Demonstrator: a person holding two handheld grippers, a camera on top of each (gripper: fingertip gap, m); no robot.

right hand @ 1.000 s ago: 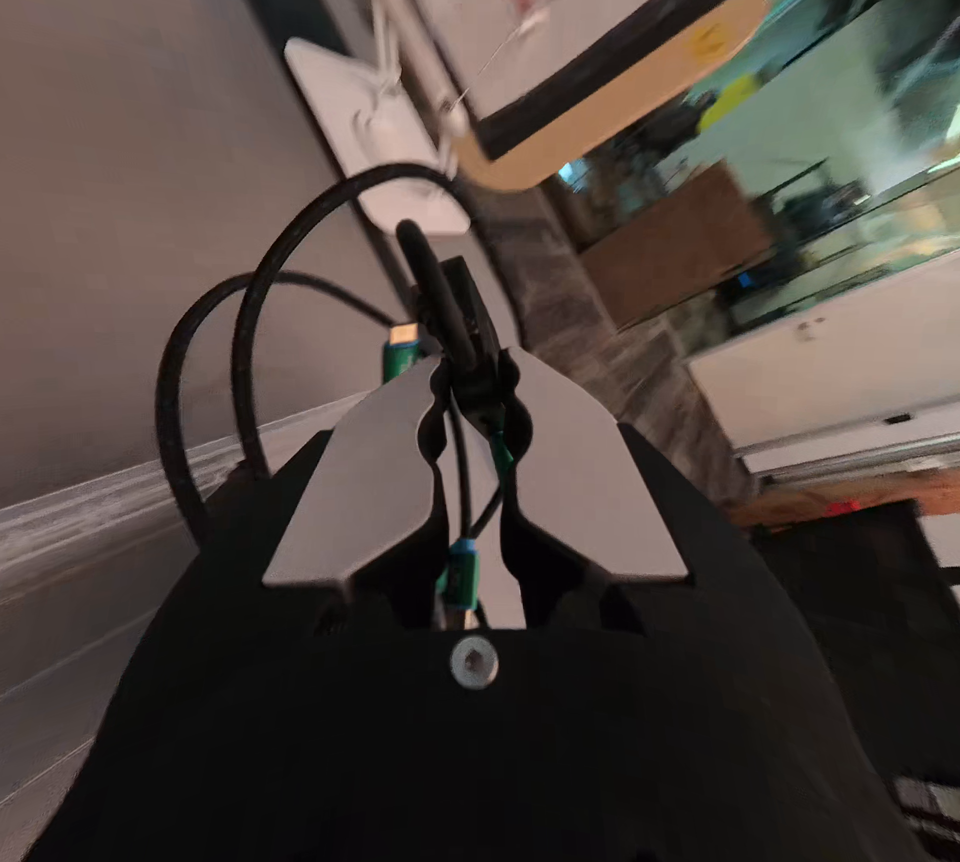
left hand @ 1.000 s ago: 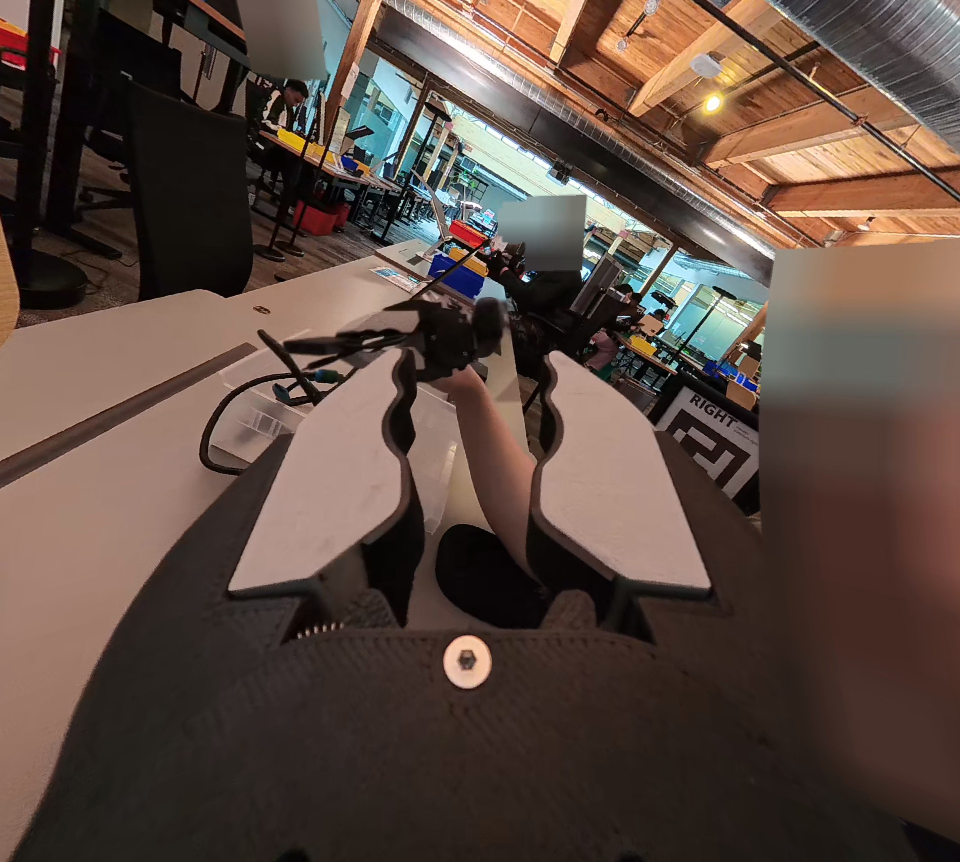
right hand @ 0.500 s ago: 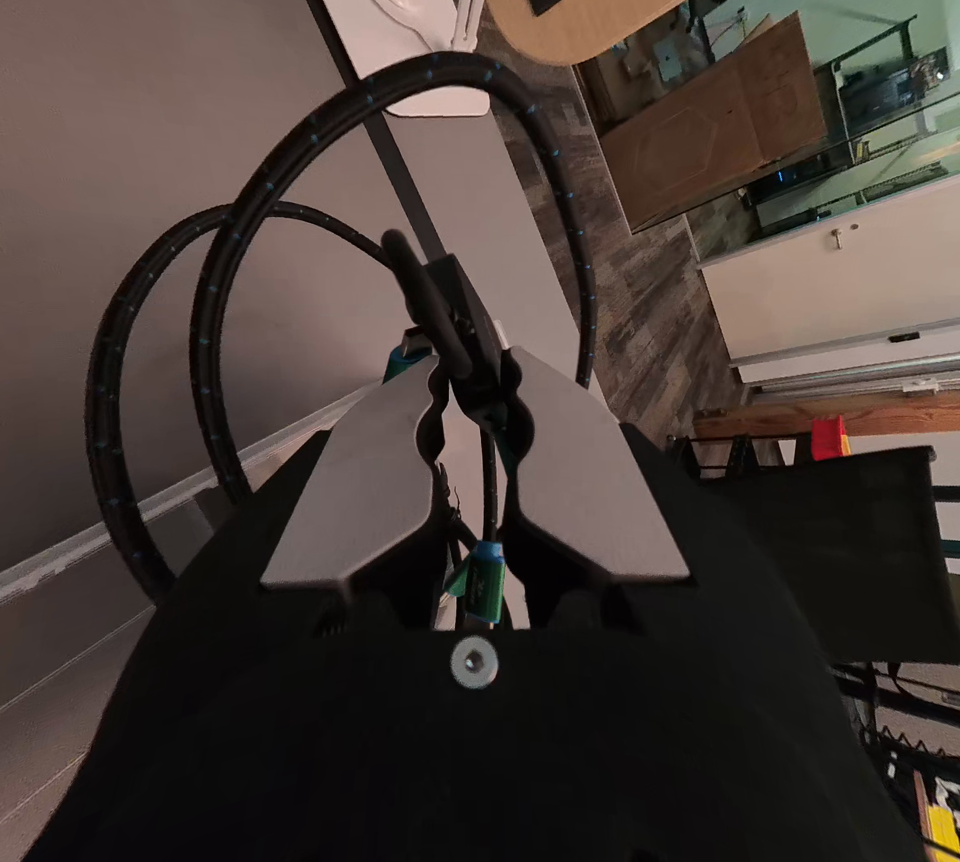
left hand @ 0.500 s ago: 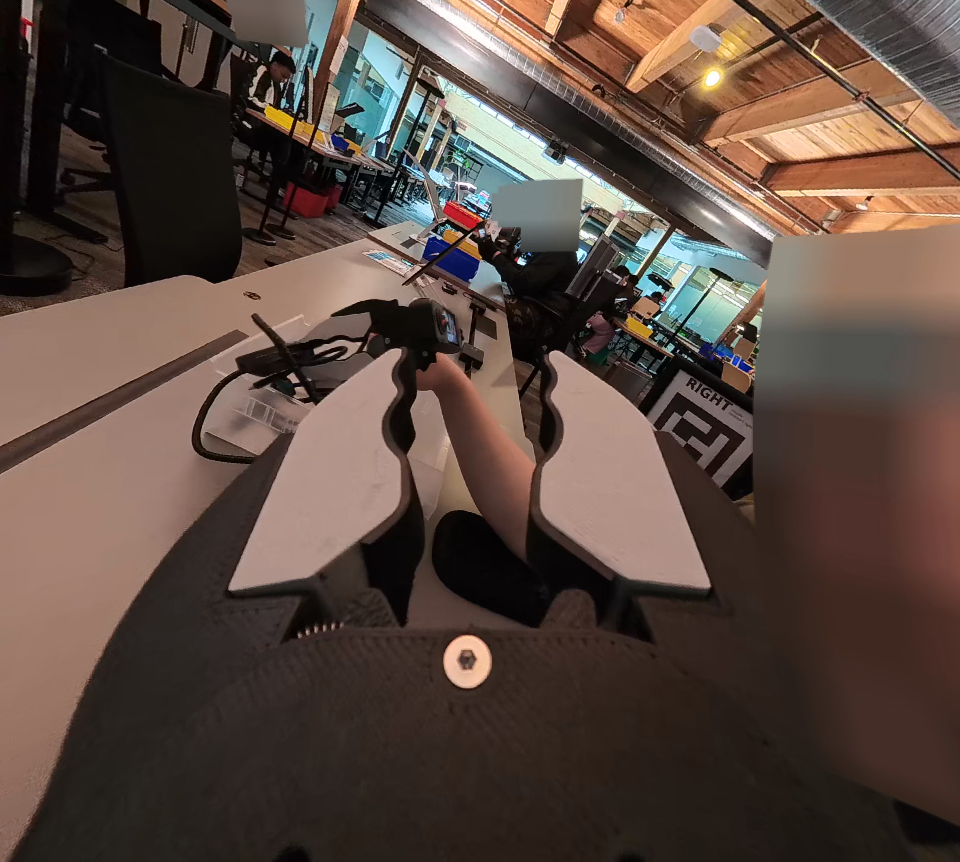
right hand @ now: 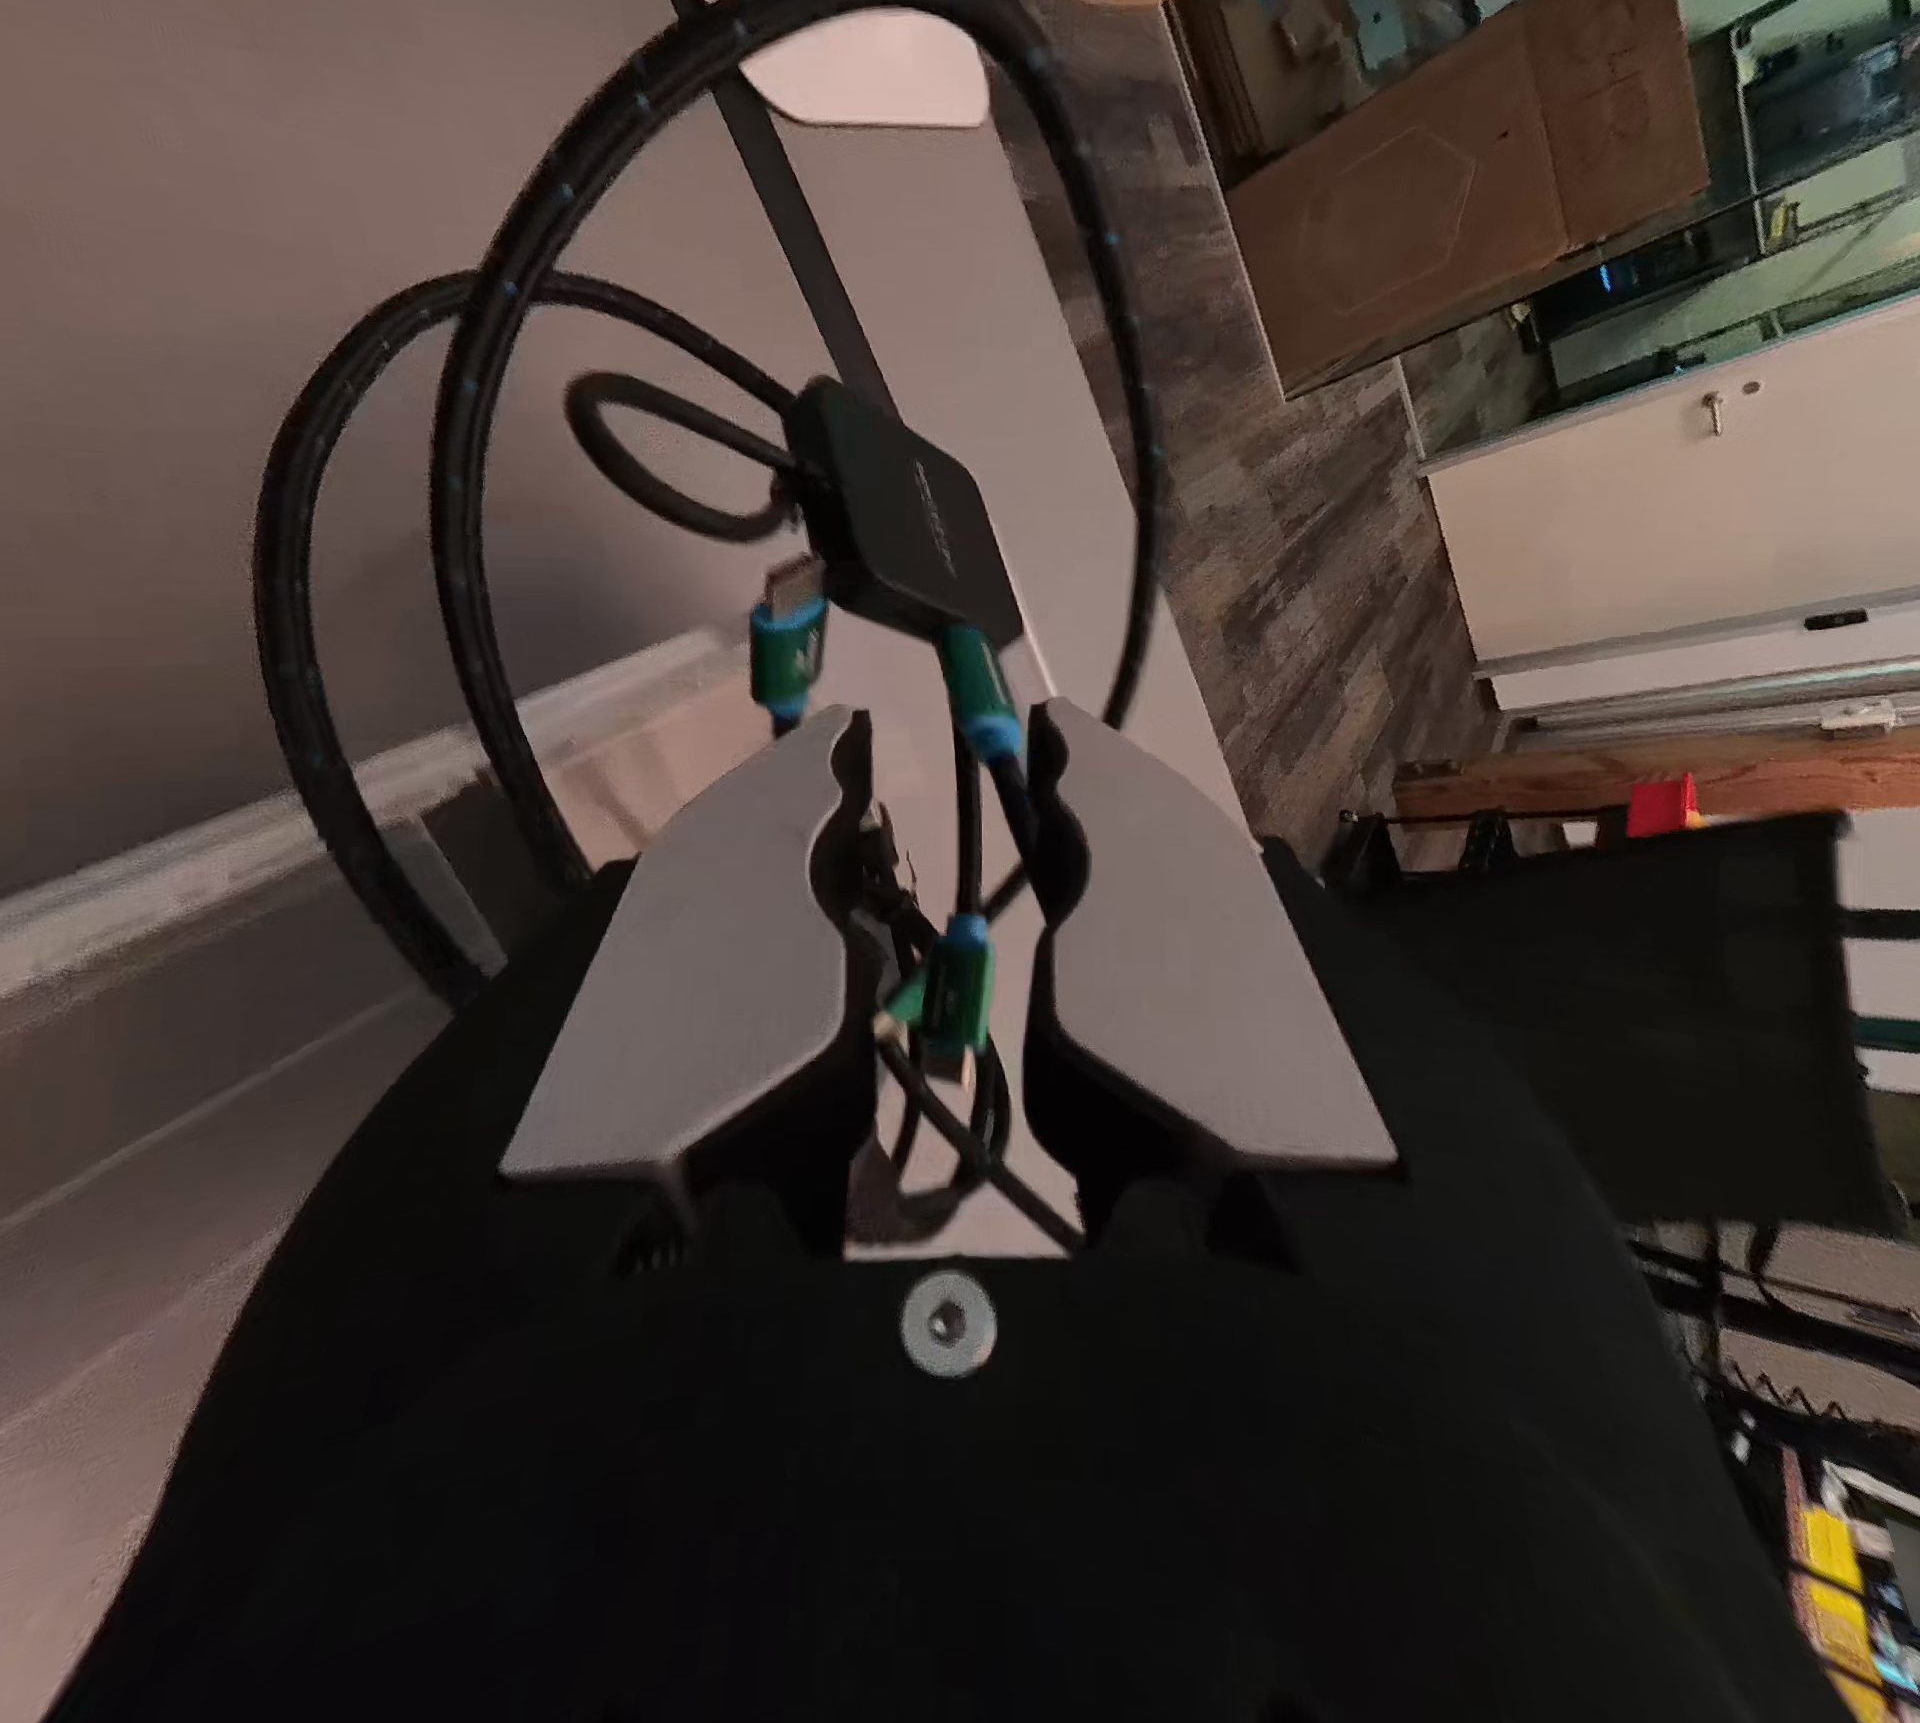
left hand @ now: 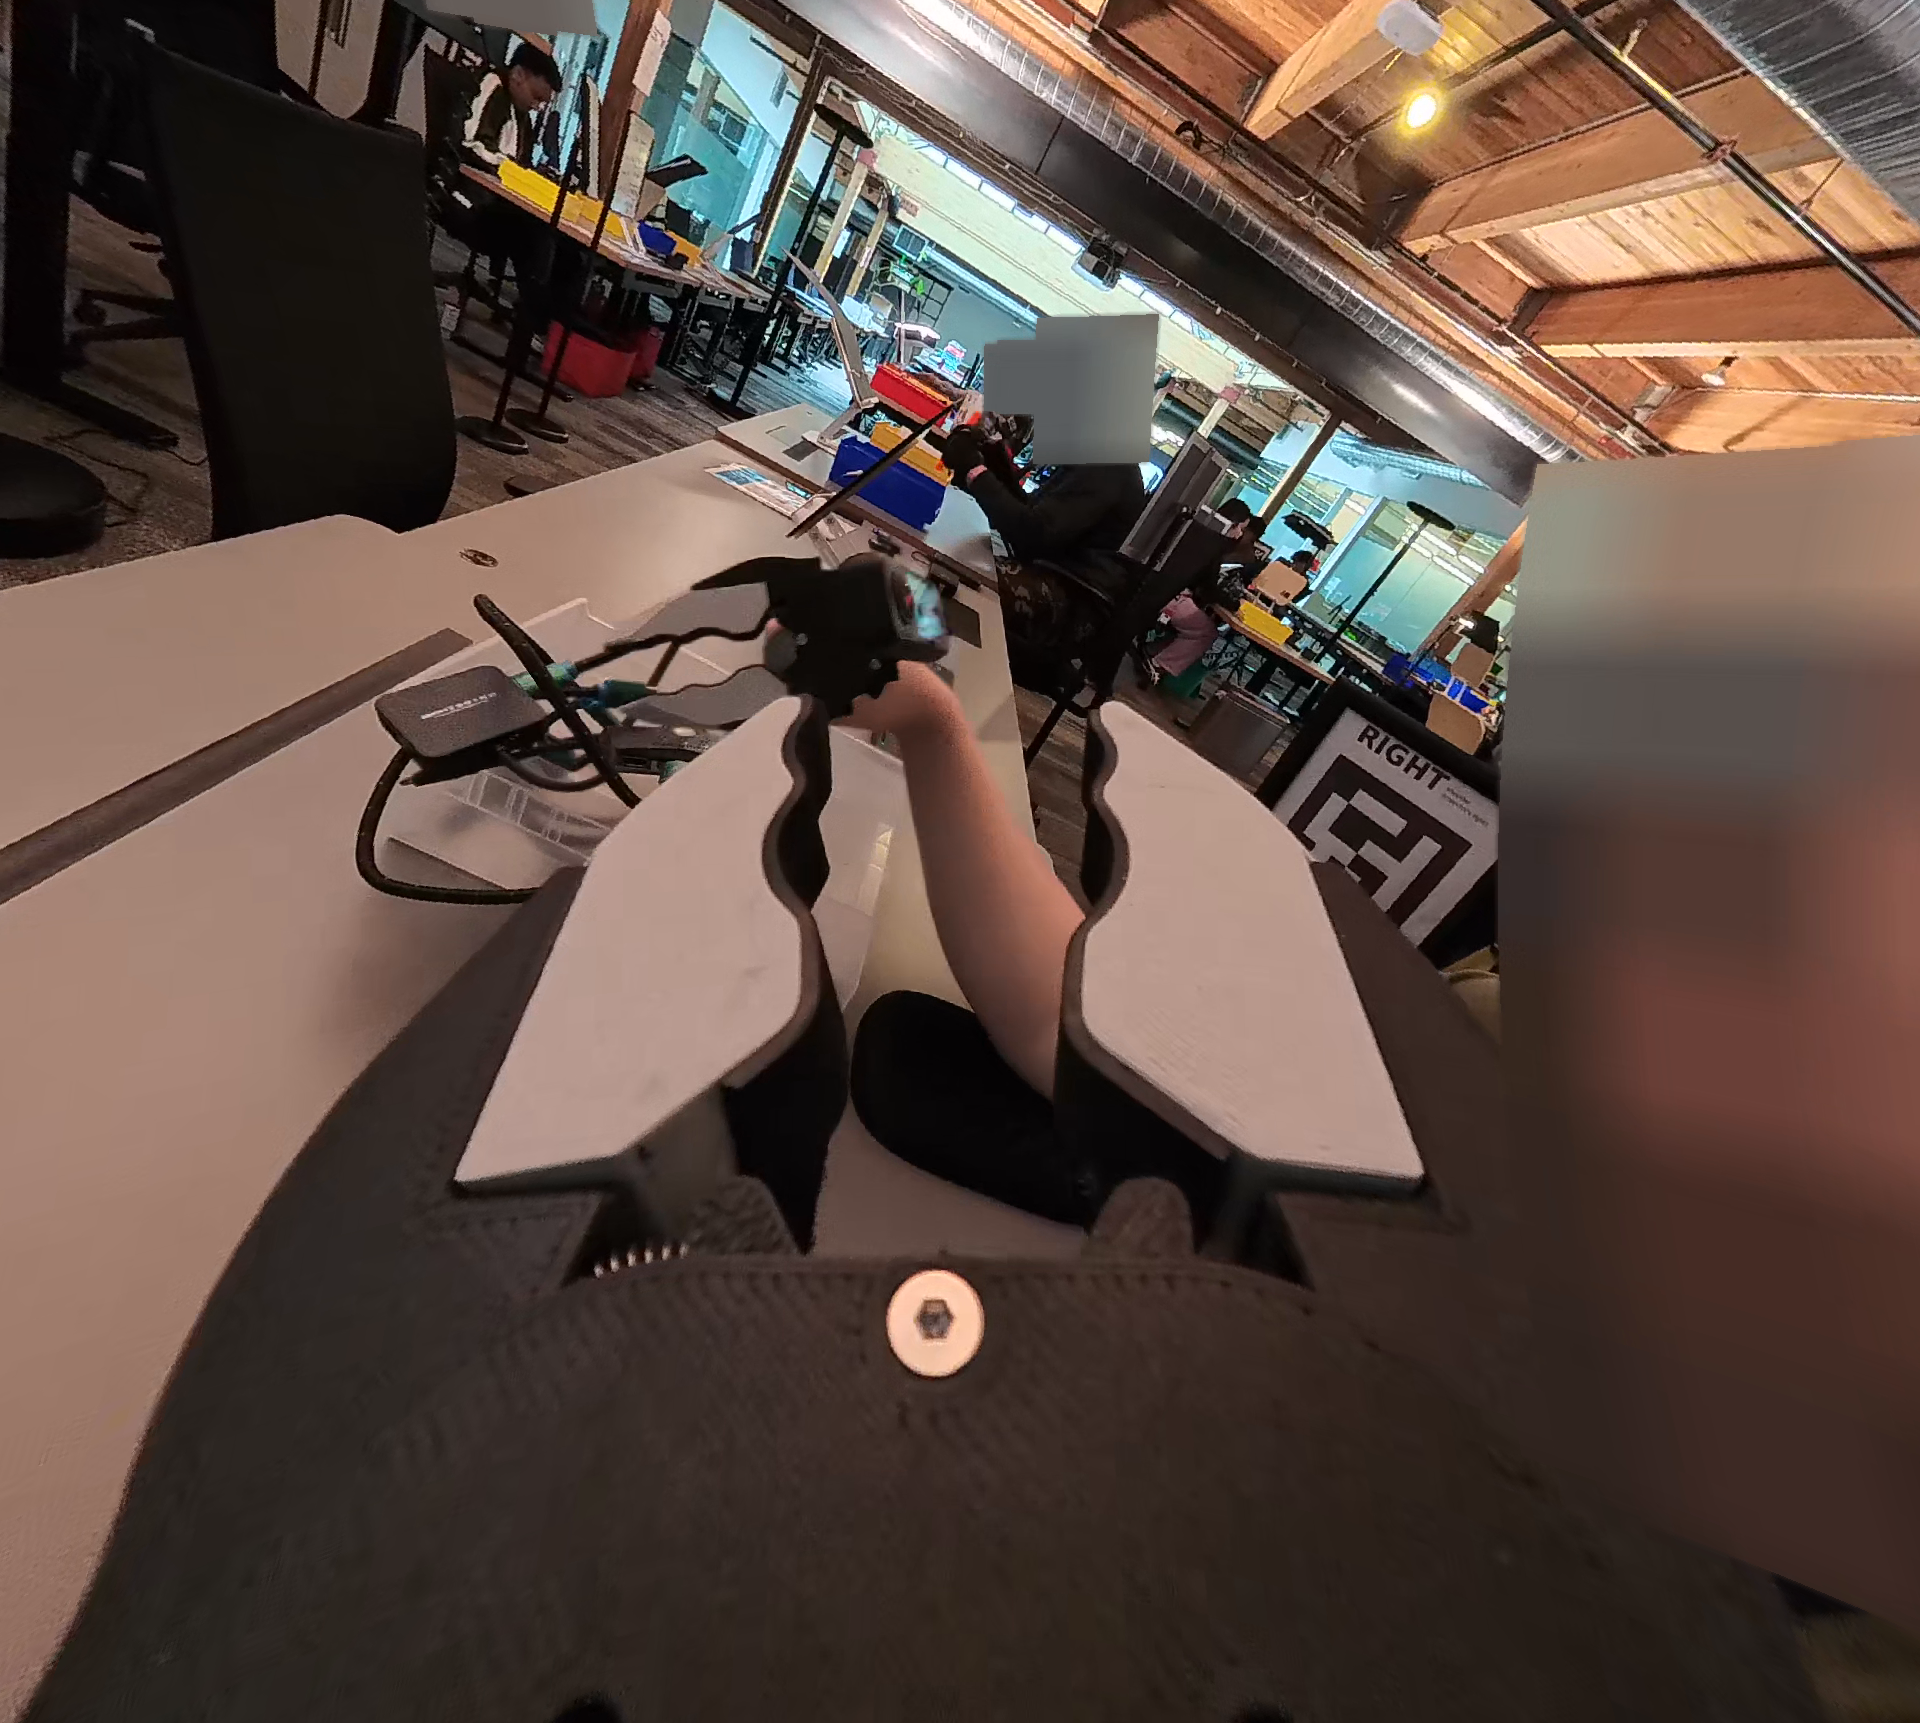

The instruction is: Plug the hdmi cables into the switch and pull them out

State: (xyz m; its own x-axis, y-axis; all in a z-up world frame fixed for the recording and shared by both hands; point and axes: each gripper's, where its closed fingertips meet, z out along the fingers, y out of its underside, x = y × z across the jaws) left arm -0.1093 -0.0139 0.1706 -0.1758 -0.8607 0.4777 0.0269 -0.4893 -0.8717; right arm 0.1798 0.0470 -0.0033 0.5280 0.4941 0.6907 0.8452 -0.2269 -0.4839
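Seen from the left wrist: left gripper held low over the pale grey tabletop, grey fingers spread wide, nothing between them but a bare forearm passing across the gap farther off. Beyond the fingertips, resting on the tabletop, a flat black square HDMI switch, with black braided HDMI cables looping out around it and over a clear plastic tray just beside it. Right of the switch, the right gripper reaching in toward the cables, gripped by the hand at the end of that forearm, its grey fingers apart. Farther back from the switch, a black chair, long work tables with blue and yellow bins, seated people, wooden ceiling beams and a silver duct. Seen from the right wrist, picture rolled sideways and slightly blurred: right gripper with a moderate gap, clamping nothing. One cable running through that gap, touching or nearly touching the right-hand finger, its green plug with a blue collar seated in the near edge of the switch. Left of the switch, a second green plug loose, metal tip bare, just beside the housing but not in a port. Nearer than the switch, deep between the fingers, a third green plug lying free. Two wide cable loops arching around the switch.
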